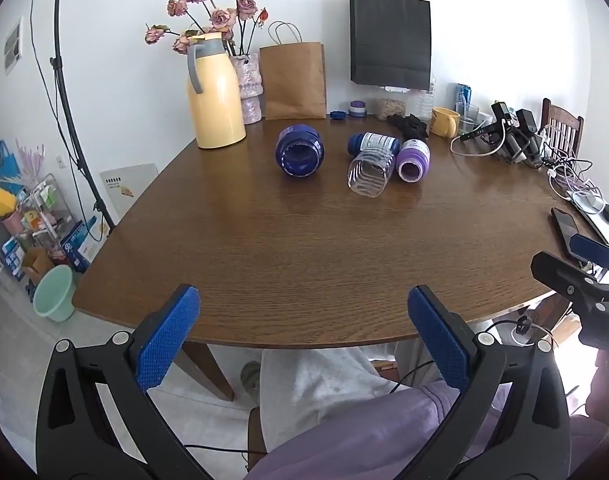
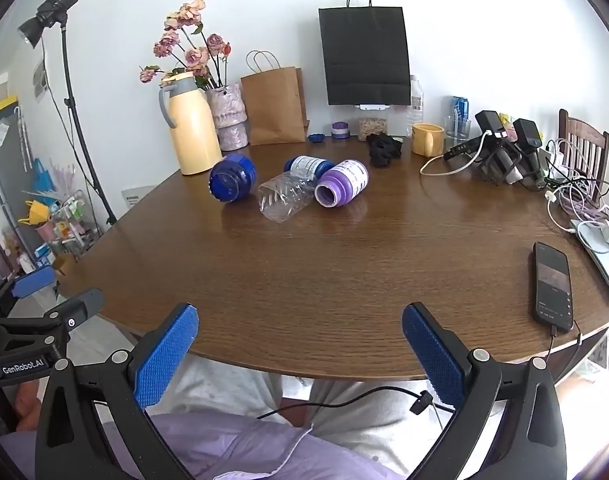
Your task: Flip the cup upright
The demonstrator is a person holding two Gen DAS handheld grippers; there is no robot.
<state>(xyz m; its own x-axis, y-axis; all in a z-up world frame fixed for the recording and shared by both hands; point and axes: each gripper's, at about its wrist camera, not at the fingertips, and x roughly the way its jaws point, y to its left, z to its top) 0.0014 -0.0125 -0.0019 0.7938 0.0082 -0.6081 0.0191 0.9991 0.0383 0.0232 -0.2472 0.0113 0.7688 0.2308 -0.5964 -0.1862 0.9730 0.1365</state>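
Dark blue ribbed plastic cup [image 1: 299,151] lies on its side mid-way across the brown wooden table [image 1: 304,248]. Left gripper [image 1: 302,338] and right gripper [image 2: 300,354] hover at the near edge, jaws spread, holding nothing.

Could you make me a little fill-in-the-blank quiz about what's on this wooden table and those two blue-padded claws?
1. The dark blue plastic cup lies on its ____.
2. The tall yellow jug with a grey handle stands ____.
3. The left gripper and the right gripper are both ____ and hold nothing.
4. The clear plastic bottle lies between the dark blue cup and the ____ cup.

Missing words: side; upright; open; purple
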